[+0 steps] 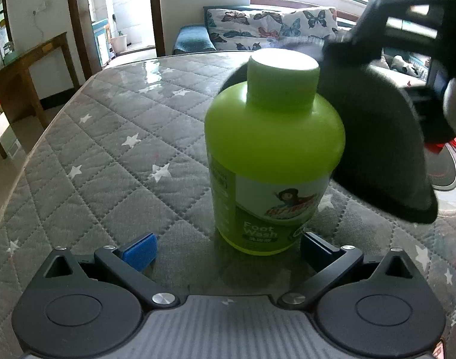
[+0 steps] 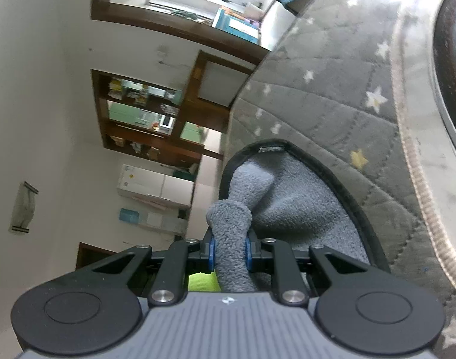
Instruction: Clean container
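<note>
Green foot-wash bottle (image 1: 274, 152) stands upright on star-quilted table cover (image 1: 102, 149), long axis vertical, just ahead of left gripper (image 1: 229, 252), jaws wide open, not touching. Right gripper (image 2: 230, 254) clamps grey cloth (image 2: 290, 203), draped against bottle's right shoulder.

Left gripper (image 1: 228, 251) agape, right gripper (image 2: 230, 252) clamped.
</note>
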Motion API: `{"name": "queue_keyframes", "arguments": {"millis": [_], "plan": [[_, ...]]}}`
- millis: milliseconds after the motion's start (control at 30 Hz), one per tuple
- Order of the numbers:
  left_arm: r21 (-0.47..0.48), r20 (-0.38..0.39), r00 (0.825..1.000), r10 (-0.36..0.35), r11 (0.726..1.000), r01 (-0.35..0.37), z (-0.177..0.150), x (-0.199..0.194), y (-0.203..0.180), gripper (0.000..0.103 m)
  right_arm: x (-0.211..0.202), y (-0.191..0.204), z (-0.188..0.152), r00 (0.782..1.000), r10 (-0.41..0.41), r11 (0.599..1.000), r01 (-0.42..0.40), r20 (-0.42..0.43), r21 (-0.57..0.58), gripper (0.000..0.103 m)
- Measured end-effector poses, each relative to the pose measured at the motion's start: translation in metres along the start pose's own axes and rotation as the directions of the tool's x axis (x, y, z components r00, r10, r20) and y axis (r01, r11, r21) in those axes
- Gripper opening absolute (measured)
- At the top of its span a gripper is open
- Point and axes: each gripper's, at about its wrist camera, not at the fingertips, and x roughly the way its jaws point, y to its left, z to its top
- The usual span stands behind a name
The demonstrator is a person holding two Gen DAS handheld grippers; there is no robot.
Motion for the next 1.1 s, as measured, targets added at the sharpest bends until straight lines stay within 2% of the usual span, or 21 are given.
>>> {"name": "queue_keyframes", "arguments": {"millis": [367, 767, 900, 1100], "plan": [[-0.006, -0.006, 1.000, 0.005, 1.000, -0.005, 0.002, 0.002, 0.004, 0.103, 0.007, -0.026, -0.010, 0.997, -0.058, 0.998, 0.059, -0.041, 0.031, 0.018], [-0.011, -0.011, 1.000, 0.011, 1.000, -0.011, 0.000, 0.004, 0.008, 0.103, -0.004, -0.022, -0.020, 0.995, -0.077, 0.997, 0.078, -0.057, 0.013, 0.018], [-0.010, -0.010, 1.000, 0.012, 1.000, -0.012, 0.000, 0.004, 0.009, 0.103, -0.010, -0.019, -0.024, 0.996, -0.068, 0.997, 0.069, -0.053, 0.018, 0.018], [-0.010, -0.004, 1.000, 0.006, 1.000, -0.006, 0.001, -0.001, 0.020, 0.103, -0.021, -0.004, -0.024, 1.000, -0.007, 1.000, 0.007, -0.030, -0.001, 0.018]]}}
